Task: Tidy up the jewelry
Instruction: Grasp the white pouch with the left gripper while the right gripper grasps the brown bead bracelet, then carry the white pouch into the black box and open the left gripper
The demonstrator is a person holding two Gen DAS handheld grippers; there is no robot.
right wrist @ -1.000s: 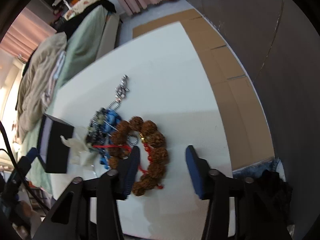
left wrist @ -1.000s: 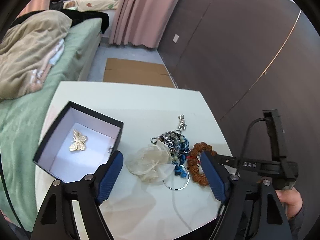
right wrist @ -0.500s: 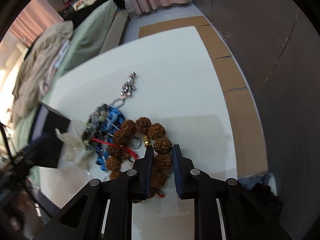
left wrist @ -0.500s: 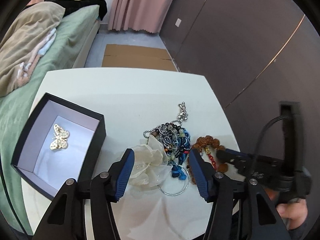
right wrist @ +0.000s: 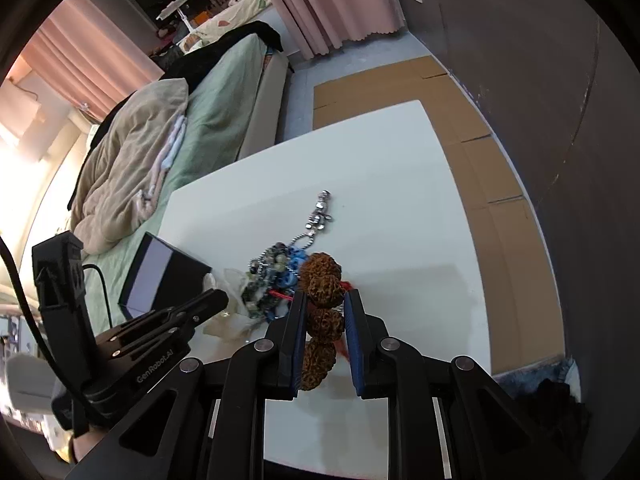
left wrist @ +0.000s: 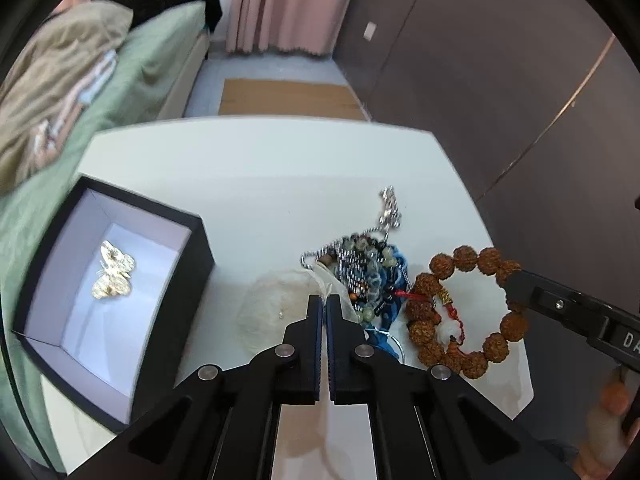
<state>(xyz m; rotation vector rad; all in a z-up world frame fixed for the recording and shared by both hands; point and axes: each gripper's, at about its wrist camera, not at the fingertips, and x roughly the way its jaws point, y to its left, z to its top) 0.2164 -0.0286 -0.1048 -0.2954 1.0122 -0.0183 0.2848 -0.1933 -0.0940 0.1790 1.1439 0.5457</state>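
Note:
A brown bead bracelet (left wrist: 464, 308) with a red cord hangs lifted off the white table (left wrist: 260, 168); my right gripper (right wrist: 326, 304) is shut on its beads (right wrist: 324, 292). My left gripper (left wrist: 324, 300) is shut on the edge of a white fabric flower (left wrist: 280, 304) lying on the table. Beside the flower is a tangle of blue, green and dark bead strands (left wrist: 368, 272) with a silver chain and charm (left wrist: 390, 208). An open black box (left wrist: 108, 280) with a white lining holds a gold butterfly brooch (left wrist: 112, 276) at the left.
The table's right edge (left wrist: 480, 220) runs close to a dark wall. A green bed (left wrist: 152, 60) with a beige blanket lies left of the table. Cardboard (right wrist: 472, 128) lies on the floor beyond the table. Pink curtains hang at the back.
My left gripper has closed from wide open onto the fabric flower. My right gripper, shut on the bracelet, has raised it and pulled it rightwards away from the tangle.

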